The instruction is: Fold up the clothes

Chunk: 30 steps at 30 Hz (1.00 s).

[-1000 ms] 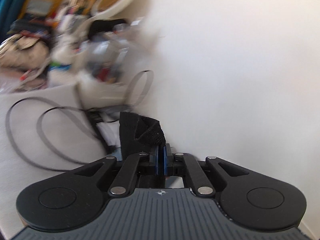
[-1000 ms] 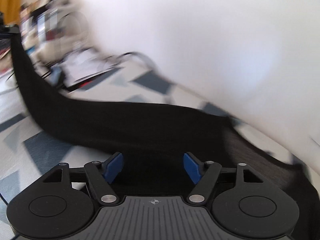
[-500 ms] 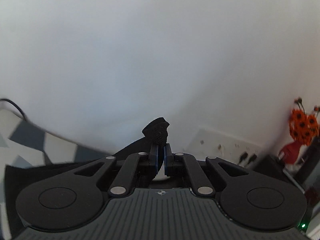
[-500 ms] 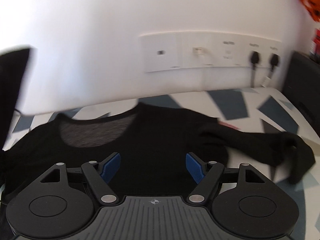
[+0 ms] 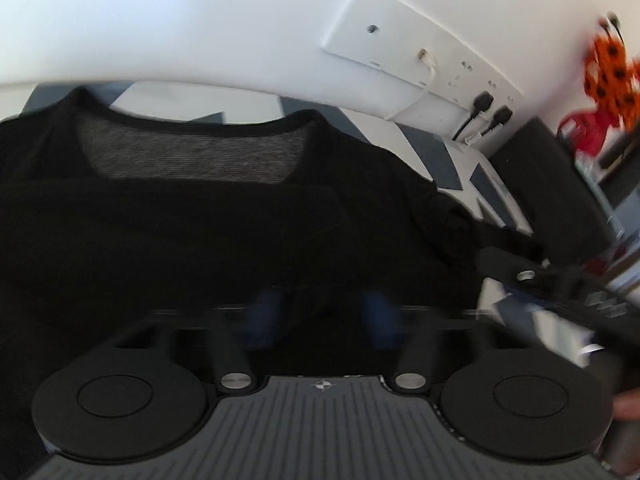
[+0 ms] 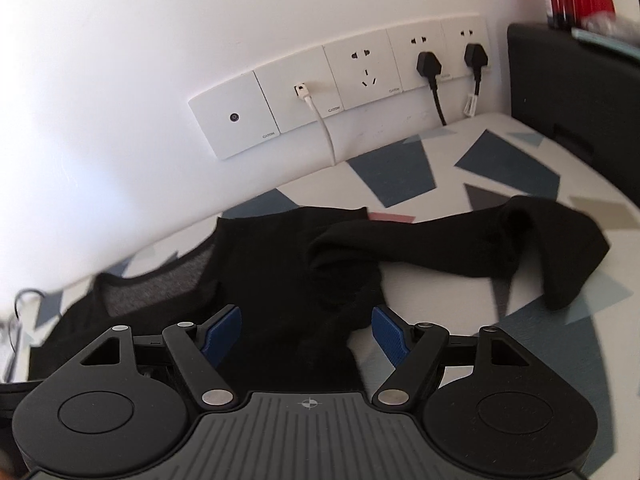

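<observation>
A black long-sleeved top [image 5: 208,216] lies spread on a white cloth with blue and grey shapes [image 6: 504,168], neckline toward the wall. In the right wrist view the top [image 6: 288,272] fills the middle and one sleeve [image 6: 520,240] lies crumpled to the right. My left gripper [image 5: 322,312] is open just above the top's body, its blue pads blurred. My right gripper [image 6: 306,330] is open and empty over the top's right side. The right gripper also shows at the right edge of the left wrist view [image 5: 560,284].
A white wall with a row of sockets [image 6: 344,80] runs behind the surface, with two black plugs [image 6: 430,66] and a white cable [image 6: 320,120]. A black box [image 6: 572,80] stands at the right. Red and orange objects [image 5: 608,76] stand beyond it.
My left gripper was shut on a black fold of the top and is now open, lowered over the garment. Both views have swung toward the socket wall. The top now lies flat.
</observation>
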Motion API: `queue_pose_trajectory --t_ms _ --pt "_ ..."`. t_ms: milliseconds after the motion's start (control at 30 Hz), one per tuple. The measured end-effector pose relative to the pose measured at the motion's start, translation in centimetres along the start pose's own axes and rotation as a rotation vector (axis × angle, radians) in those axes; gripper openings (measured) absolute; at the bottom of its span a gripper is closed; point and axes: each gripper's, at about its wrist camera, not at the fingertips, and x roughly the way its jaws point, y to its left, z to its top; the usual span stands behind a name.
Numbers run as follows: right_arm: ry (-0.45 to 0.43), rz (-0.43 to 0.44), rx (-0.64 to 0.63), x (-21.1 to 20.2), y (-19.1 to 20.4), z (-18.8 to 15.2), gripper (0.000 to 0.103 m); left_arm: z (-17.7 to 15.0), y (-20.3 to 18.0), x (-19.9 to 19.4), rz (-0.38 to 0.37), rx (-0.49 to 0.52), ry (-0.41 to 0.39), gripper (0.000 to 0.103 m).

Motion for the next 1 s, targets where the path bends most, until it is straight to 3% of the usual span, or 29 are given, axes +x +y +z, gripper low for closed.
queue_pose_trajectory --t_ms 67,133,200,267,300,400,467,567,633,700,800,933,1000 --pt "0.023 0.035 0.009 1.0 0.8 0.1 0.07 0.5 1.4 -4.2 0.006 -0.041 -0.119 0.07" --pt "0.047 0.071 0.008 2.1 1.7 0.2 0.068 0.9 3.2 -8.8 0.059 -0.087 -0.262 0.07" --pt "0.073 0.085 -0.026 3.3 3.0 0.3 0.067 0.9 6.4 -13.4 0.147 -0.199 -0.392 0.071" --pt "0.103 0.091 -0.065 4.6 4.3 0.3 0.066 0.2 10.3 -17.2 0.224 -0.327 -0.462 0.071" --pt "0.119 0.089 -0.087 5.3 4.9 0.3 0.063 -0.4 11.9 -18.3 0.278 -0.344 -0.468 0.071" --pt "0.173 0.099 -0.16 6.9 6.7 -0.1 0.06 -1.9 15.2 -20.7 0.466 -0.31 -0.438 0.071" --pt "0.201 0.091 -0.218 7.6 8.1 -0.5 0.059 -3.0 16.3 -21.0 0.533 -0.236 -0.389 0.071" --pt "0.194 0.033 -0.331 8.0 10.3 -1.1 0.049 -4.8 16.2 -20.3 0.503 -0.095 -0.313 0.071" --pt "0.187 0.003 -0.398 8.2 11.5 -1.1 0.019 -4.9 14.7 -18.6 0.46 0.019 -0.253 0.072" --pt "0.175 0.0 -0.429 8.1 12.1 -0.6 0.005 -5.4 13.0 -16.8 0.434 0.129 -0.199 0.074" --pt "0.094 -0.006 -0.406 7.0 12.1 0.8 0.002 -6.1 10.6 -13.9 0.468 0.283 -0.161 0.074" --pt "-0.046 -0.095 -0.365 5.3 11.2 3.0 0.002 -6.7 7.9 -10.7 0.565 0.467 -0.158 0.074" --pt "-0.103 -0.149 -0.339 4.7 10.3 3.9 0.002 -6.5 7.6 -9.5 0.591 0.501 -0.154 0.074"
